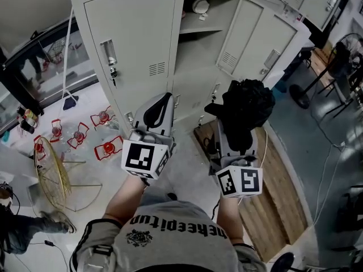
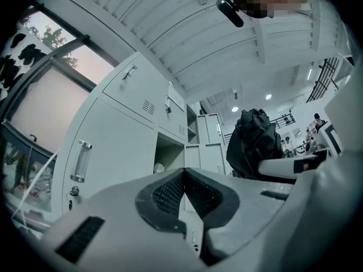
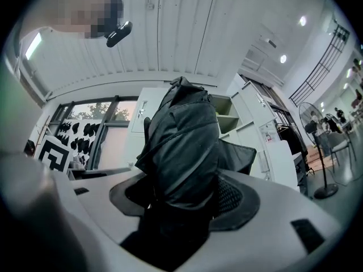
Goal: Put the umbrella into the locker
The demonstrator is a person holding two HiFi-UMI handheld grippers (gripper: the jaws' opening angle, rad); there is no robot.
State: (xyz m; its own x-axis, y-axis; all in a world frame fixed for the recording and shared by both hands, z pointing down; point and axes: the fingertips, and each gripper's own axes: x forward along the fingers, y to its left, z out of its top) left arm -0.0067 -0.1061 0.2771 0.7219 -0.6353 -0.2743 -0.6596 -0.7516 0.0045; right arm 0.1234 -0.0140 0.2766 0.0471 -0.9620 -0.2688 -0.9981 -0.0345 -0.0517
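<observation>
A black folded umbrella (image 1: 245, 110) stands upright in my right gripper (image 1: 238, 135), which is shut on its lower part; in the right gripper view the umbrella (image 3: 182, 146) fills the space between the jaws. My left gripper (image 1: 157, 113) is shut with nothing in it, its pads (image 2: 182, 194) pressed together. Both grippers point at the grey locker (image 1: 170, 50). Its upper right compartment (image 1: 201, 16) stands open, with its door (image 1: 255, 35) swung to the right. The umbrella (image 2: 252, 143) also shows at the right of the left gripper view, in front of the locker (image 2: 125, 135).
A white round object (image 1: 199, 5) lies on the open compartment's shelf. Red-framed items (image 1: 79, 135) and a gold wire rack (image 1: 54, 174) sit on the floor at left. A wooden platform (image 1: 278, 180) lies at right, and a standing fan (image 1: 340, 55) is at far right.
</observation>
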